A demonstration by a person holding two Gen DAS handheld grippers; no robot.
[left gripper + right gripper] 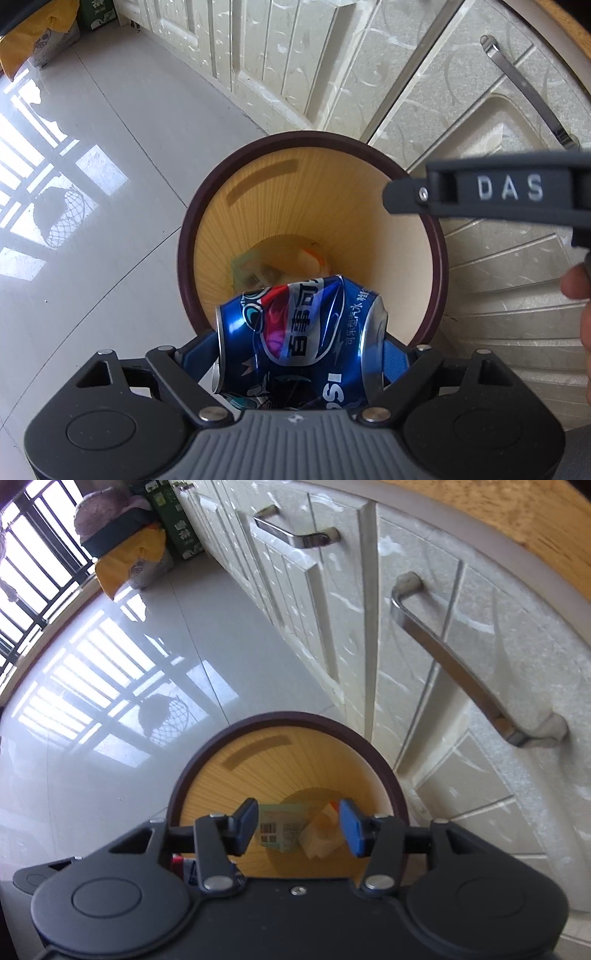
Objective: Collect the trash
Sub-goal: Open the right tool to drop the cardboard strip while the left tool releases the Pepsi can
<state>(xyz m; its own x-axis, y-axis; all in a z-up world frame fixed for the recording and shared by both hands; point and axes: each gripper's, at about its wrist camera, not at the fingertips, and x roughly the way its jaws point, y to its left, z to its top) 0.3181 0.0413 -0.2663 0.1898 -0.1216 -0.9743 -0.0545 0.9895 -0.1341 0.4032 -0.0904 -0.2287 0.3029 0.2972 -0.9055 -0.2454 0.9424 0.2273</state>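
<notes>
A crushed blue Pepsi can [295, 332] lies crosswise between the blue pads of my left gripper [299, 350], which is shut on its two ends. It hangs over the near rim of a round wood-patterned bin with a dark brown rim [306, 136]. At the bottom lie a green carton [251, 273] and a white and orange scrap [314, 258]. One of the right gripper's fingers [480, 192] reaches in over the bin's right side. My right gripper [299, 823] stands open above the bin [284, 716], nothing between its pads, with the carton [280, 830] and scrap [323, 834] far below.
Cream cabinet doors [424, 657] with long metal handles [461, 672] stand right behind the bin. Glossy grey floor tiles [92, 147] spread to the left. A yellow bag [125, 565] and a green box [177, 528] sit in the far corner. A hand [580, 295] shows at the right edge.
</notes>
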